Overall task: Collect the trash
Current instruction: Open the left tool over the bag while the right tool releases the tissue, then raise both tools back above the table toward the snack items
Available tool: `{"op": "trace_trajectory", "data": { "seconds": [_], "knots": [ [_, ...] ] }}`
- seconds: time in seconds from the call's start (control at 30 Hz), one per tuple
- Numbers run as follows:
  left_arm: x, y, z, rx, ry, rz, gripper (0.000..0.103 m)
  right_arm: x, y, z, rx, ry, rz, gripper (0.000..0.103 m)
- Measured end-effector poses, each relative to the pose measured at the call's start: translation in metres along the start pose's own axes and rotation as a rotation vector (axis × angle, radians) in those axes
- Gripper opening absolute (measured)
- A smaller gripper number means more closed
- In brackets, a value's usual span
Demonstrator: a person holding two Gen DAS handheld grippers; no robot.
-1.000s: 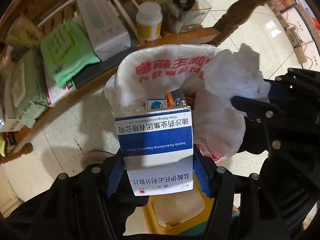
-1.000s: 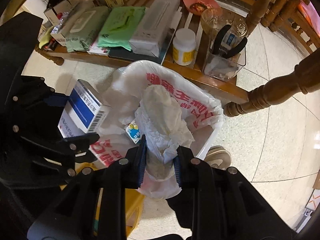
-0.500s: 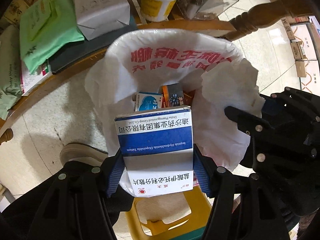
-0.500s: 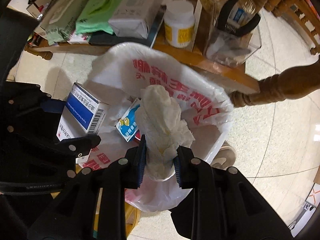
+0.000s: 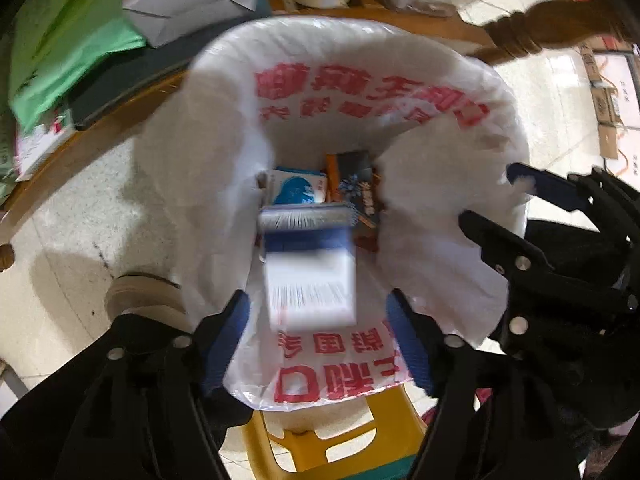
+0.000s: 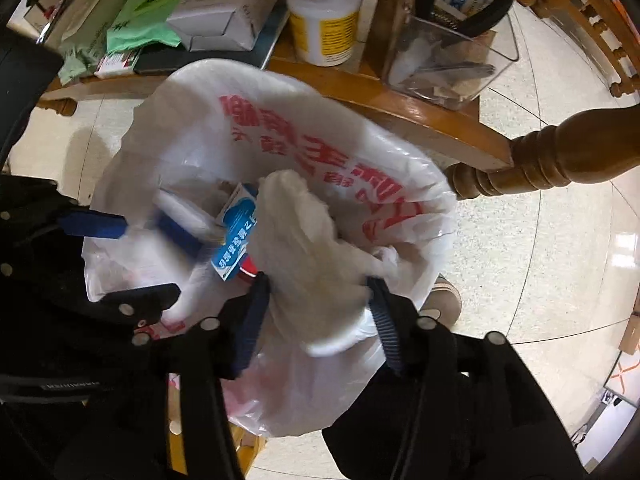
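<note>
Now the left hand-held gripper [image 5: 316,316] stands wide, its blue pads clear of the blurred blue-and-white medicine box [image 5: 308,268] just ahead, over the mouth of the white trash bag [image 5: 360,92]. Beside it, the right hand-held gripper [image 6: 318,308] is spread too, the crumpled tissue [image 6: 308,248] loose between its pads. Beyond the bag, a white pill bottle [image 6: 325,12] stands on the wooden shelf [image 6: 400,100].

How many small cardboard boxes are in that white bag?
3: a blurred blue-and-white box nearest the camera, a light-blue box behind it, a dark orange-edged box beside that. Others may be hidden.
</note>
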State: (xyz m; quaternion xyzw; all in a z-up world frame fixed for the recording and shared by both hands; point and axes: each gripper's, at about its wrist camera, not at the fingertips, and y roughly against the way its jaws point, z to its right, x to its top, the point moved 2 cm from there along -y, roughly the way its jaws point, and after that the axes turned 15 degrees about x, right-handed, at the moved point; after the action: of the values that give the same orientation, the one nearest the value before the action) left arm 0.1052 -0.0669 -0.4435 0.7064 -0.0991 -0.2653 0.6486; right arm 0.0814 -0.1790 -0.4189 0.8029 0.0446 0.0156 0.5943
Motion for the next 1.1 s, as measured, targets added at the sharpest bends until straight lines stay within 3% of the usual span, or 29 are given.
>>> {"op": "trace_trajectory", "data": {
  "seconds": [0.67, 1.1],
  "knots": [
    [-0.002, 0.015, -0.003, 0.019, 0.036, 0.042, 0.074, 0.0, 0.011, 0.003, 0.037, -0.031, 0.033, 0.056],
    [-0.031, 0.061, 0.011, 0.041, -0.04, 0.139, 0.078, -0.026, 0.052, -0.014, 0.093, 0.015, 0.076, 0.07]
  ]
}}
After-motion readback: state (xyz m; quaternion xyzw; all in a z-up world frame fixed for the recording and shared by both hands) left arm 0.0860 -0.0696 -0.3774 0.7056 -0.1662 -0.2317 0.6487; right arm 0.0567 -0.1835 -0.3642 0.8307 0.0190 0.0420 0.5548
